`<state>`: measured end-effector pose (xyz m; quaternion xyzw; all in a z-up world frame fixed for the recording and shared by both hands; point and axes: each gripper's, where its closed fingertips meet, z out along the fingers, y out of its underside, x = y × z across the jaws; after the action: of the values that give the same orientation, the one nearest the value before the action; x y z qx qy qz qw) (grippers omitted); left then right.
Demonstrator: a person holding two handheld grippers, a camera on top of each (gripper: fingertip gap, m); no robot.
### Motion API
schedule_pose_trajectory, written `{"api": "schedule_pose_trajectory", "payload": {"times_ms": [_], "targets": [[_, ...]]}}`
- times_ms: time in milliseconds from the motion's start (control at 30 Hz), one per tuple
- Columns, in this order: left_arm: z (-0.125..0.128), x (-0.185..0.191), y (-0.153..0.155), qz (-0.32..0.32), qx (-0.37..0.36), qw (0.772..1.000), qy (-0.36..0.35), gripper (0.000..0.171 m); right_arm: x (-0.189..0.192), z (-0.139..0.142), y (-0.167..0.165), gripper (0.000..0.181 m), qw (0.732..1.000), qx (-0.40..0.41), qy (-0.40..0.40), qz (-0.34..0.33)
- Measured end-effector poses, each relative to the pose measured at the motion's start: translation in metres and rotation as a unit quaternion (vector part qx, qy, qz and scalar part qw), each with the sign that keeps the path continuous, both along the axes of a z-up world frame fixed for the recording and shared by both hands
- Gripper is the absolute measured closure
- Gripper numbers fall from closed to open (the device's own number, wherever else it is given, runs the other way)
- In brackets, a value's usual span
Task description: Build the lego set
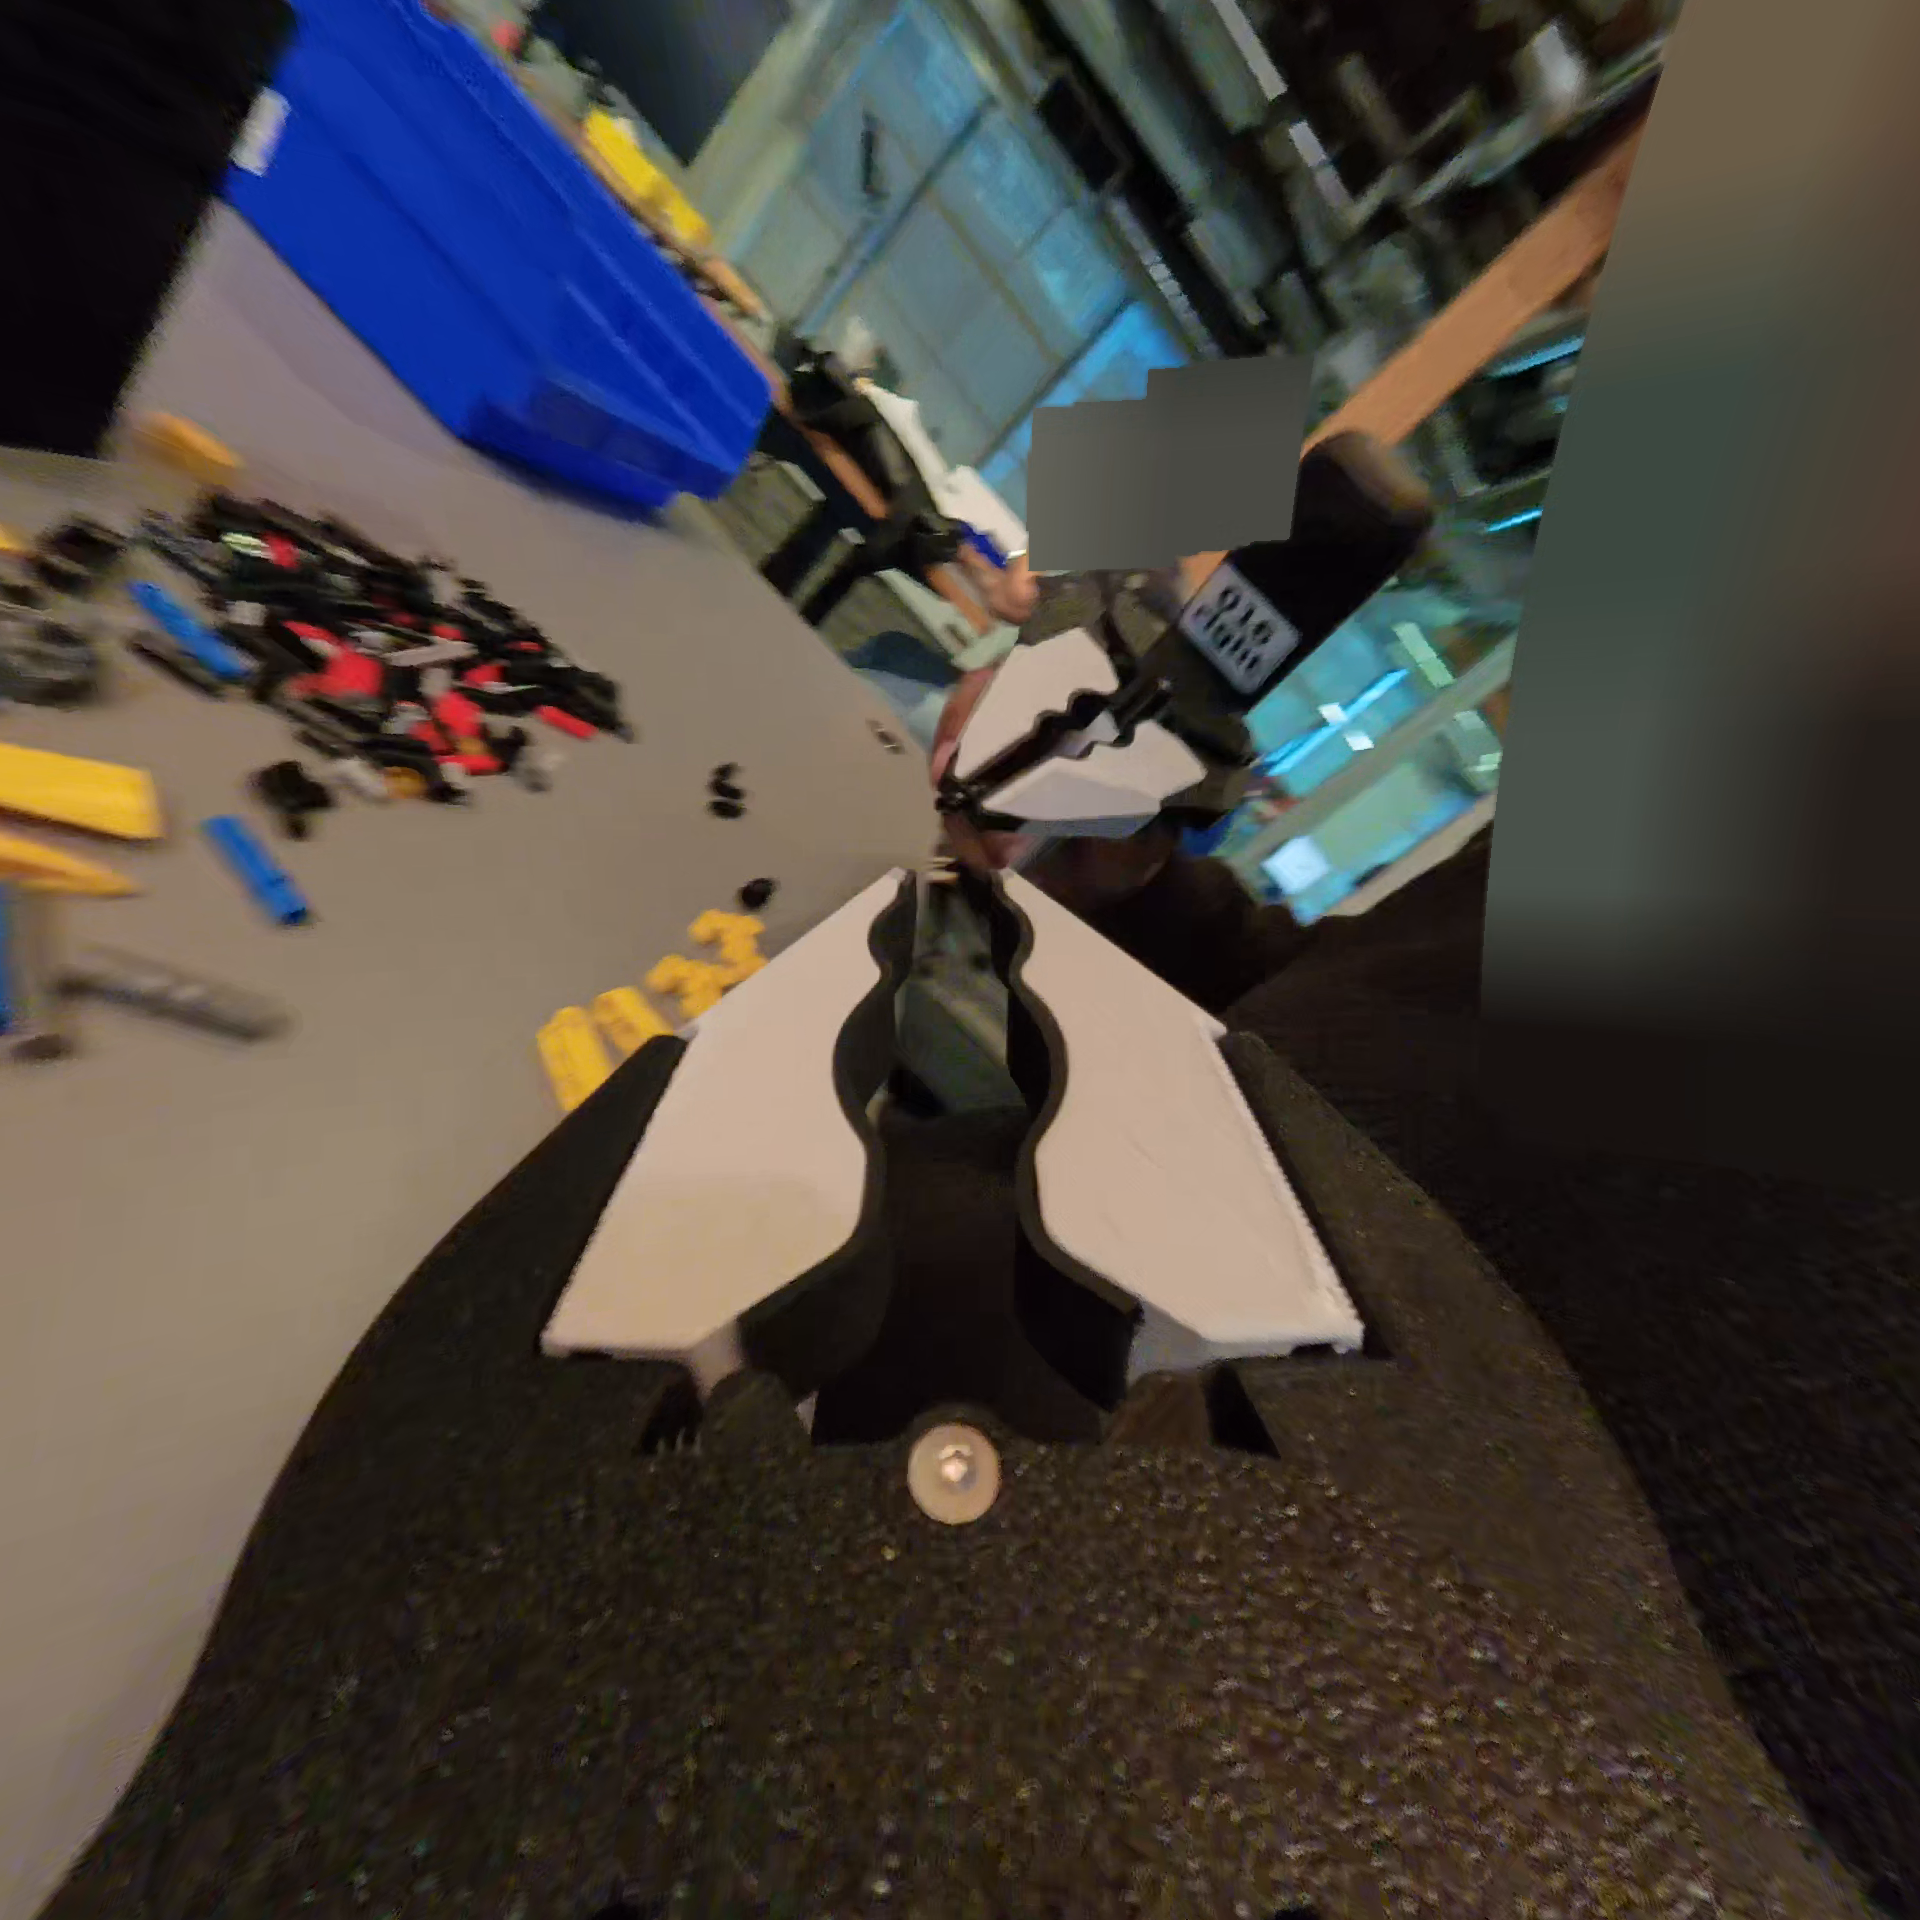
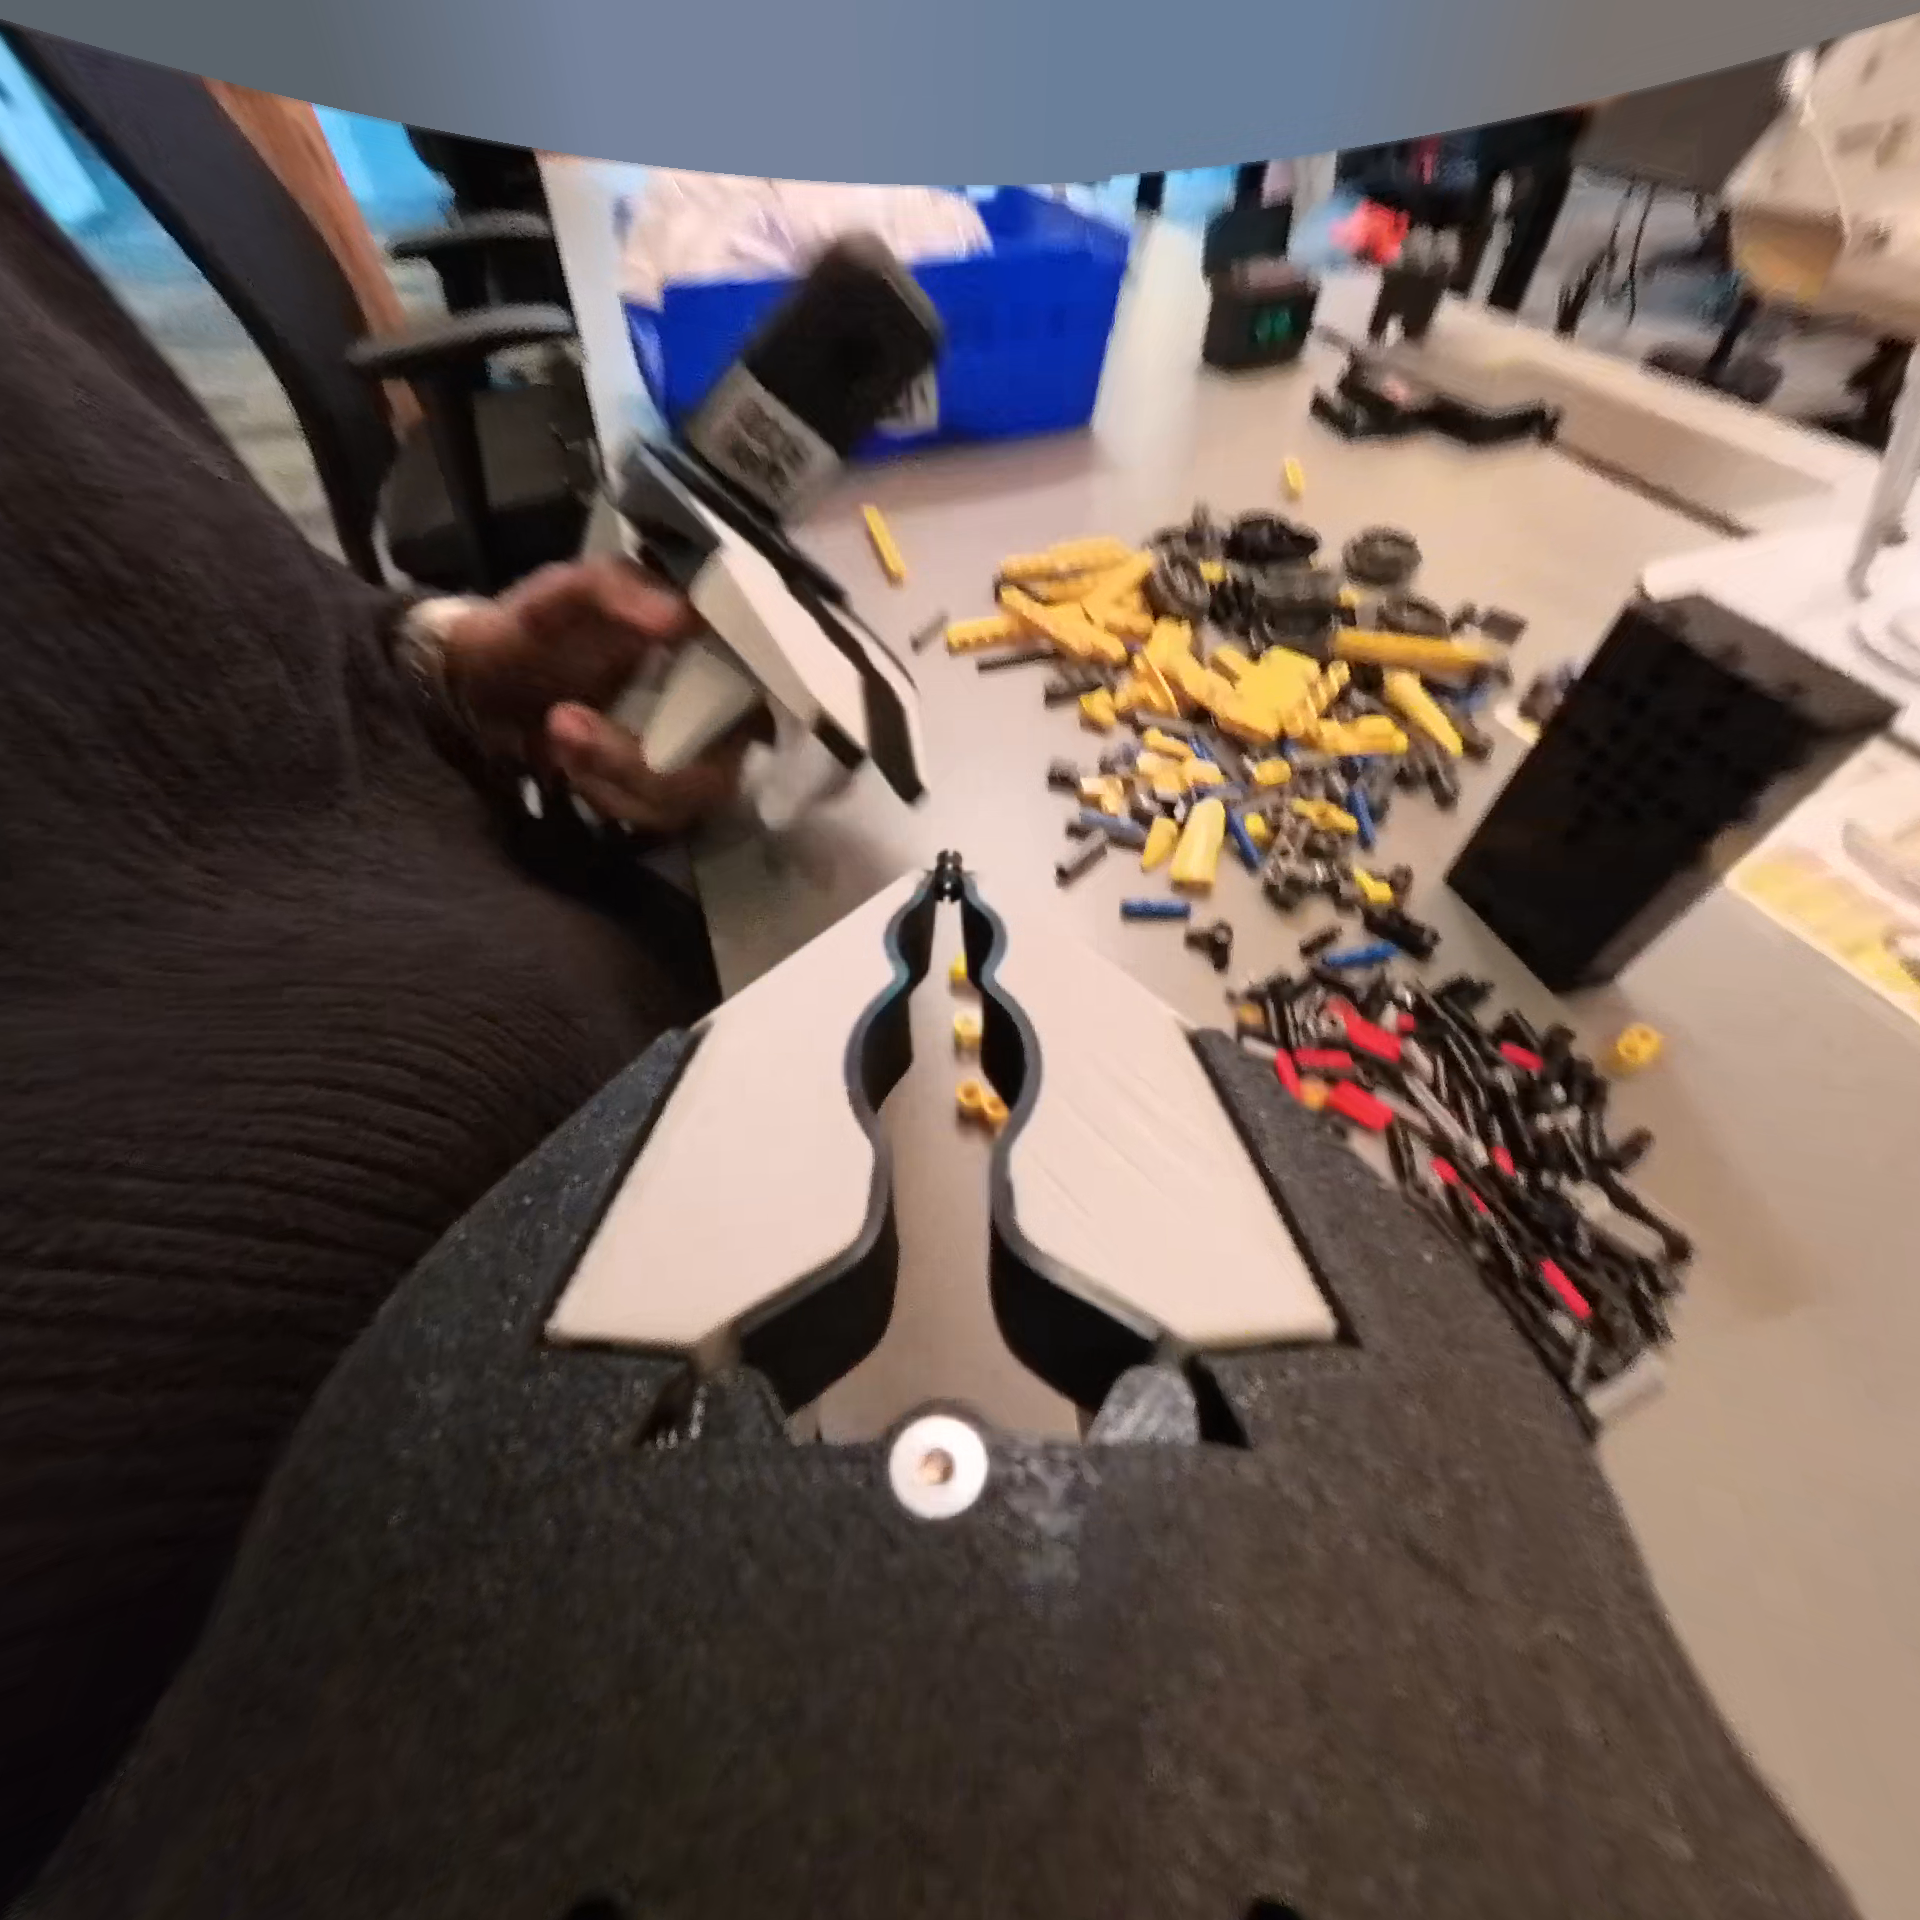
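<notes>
My left gripper (image 1: 953, 881) is nearly closed on a dark grey piece (image 1: 951, 997) that fills the narrow gap between its pads; the piece is blurred. My right gripper (image 2: 948, 885) is shut on a small black pin (image 2: 948, 868). In the left wrist view the right gripper (image 1: 961, 802) comes in from the upper right, with the pin (image 1: 951, 800) just above my left fingertips. In the right wrist view the left gripper (image 2: 906, 779) is held in a hand (image 2: 603, 707) at the upper left. Both hover at the near edge of the grey table (image 2: 1766, 1403).
A pile of black and red pieces (image 2: 1455, 1143) and a pile of yellow, blue and black pieces (image 2: 1247, 675) lie on the table. A black perforated box (image 2: 1662, 810) stands at the right, a blue bin (image 2: 1018, 343) at the back. Small yellow pieces (image 1: 707, 966) lie near the grippers. My hands' fingertips stand some 5 centimeters from each other.
</notes>
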<state>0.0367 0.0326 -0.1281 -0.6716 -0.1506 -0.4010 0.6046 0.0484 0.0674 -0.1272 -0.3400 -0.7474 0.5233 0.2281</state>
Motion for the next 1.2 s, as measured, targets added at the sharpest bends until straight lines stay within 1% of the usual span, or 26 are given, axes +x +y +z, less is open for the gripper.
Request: {"api": "schedule_pose_trajectory", "payload": {"times_ms": [100, 200, 267, 333, 367, 400, 567, 700, 1200], "targets": [[-0.012, -0.014, -0.007, 0.047, -0.046, 0.996, 0.063, 0.158, -0.008, -0.03, 0.011, 0.177, 0.994, 0.056, -0.091, -0.024], [-0.02, -0.031, -0.01, 0.093, -0.077, 0.986, 0.112, 0.158, -0.007, -0.054, 0.009, 0.177, 0.979, 0.103, -0.174, -0.016], [-0.024, -0.04, -0.013, 0.118, -0.09, 0.98, 0.133, 0.159, -0.005, -0.063, 0.007, 0.177, 0.968, 0.141, -0.21, -0.005], [-0.026, -0.044, -0.015, 0.125, -0.093, 0.979, 0.129, 0.163, -0.004, -0.069, 0.005, 0.177, 0.956, 0.179, -0.231, 0.005], [-0.031, -0.047, -0.016, 0.132, -0.102, 0.978, 0.124, 0.171, -0.003, -0.07, 0.005, 0.177, 0.951, 0.196, -0.24, 0.012], [-0.033, -0.049, -0.016, 0.136, -0.105, 0.978, 0.115, 0.171, -0.003, -0.071, 0.004, 0.177, 0.946, 0.211, -0.247, 0.016], [-0.027, -0.055, -0.021, 0.143, -0.083, 0.983, 0.081, 0.171, -0.003, -0.075, -0.001, 0.177, 0.924, 0.257, -0.282, 0.035], [-0.024, -0.057, -0.024, 0.146, -0.071, 0.984, 0.069, 0.171, 0.001, -0.08, 0.002, 0.177, 0.904, 0.291, -0.31, 0.034], [-0.02, -0.061, -0.027, 0.146, -0.056, 0.987, 0.04, 0.171, 0.0, -0.085, 0.001, 0.177, 0.879, 0.325, -0.347, 0.041]]}}
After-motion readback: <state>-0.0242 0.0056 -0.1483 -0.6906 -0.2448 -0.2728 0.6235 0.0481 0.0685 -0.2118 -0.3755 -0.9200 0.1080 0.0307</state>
